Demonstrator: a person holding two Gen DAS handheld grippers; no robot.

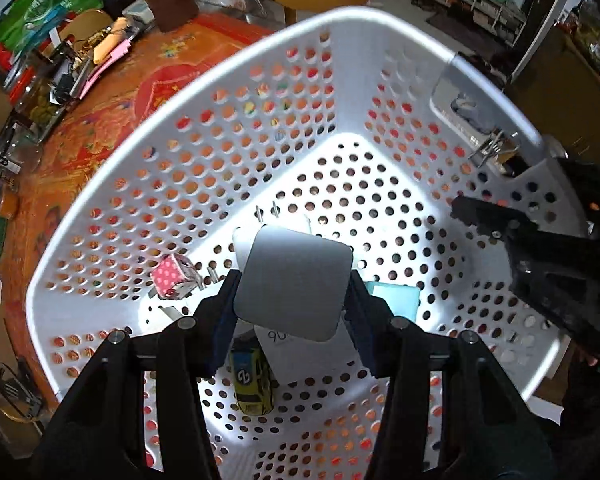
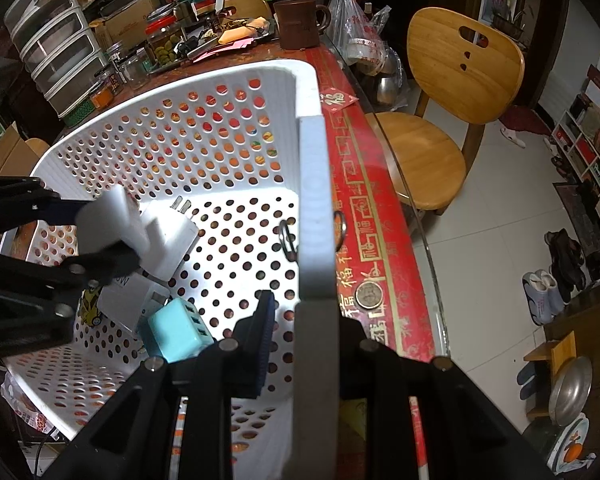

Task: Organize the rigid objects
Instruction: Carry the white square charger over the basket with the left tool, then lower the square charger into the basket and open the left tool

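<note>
Basket (image 1: 228, 76) far floor bare; chargers (image 2: 168, 236), toy car (image 1: 250, 380) crowd near side

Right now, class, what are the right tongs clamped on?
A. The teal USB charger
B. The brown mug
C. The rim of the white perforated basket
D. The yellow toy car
C: in the right wrist view the right tongs straddle the white basket's rim, one finger inside and one outside, while the teal charger lies loose on the basket floor.

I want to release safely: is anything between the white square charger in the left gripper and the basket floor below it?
Yes. Below the white square charger lie another white plug adapter and a yellow toy car on the white perforated basket floor.
</note>
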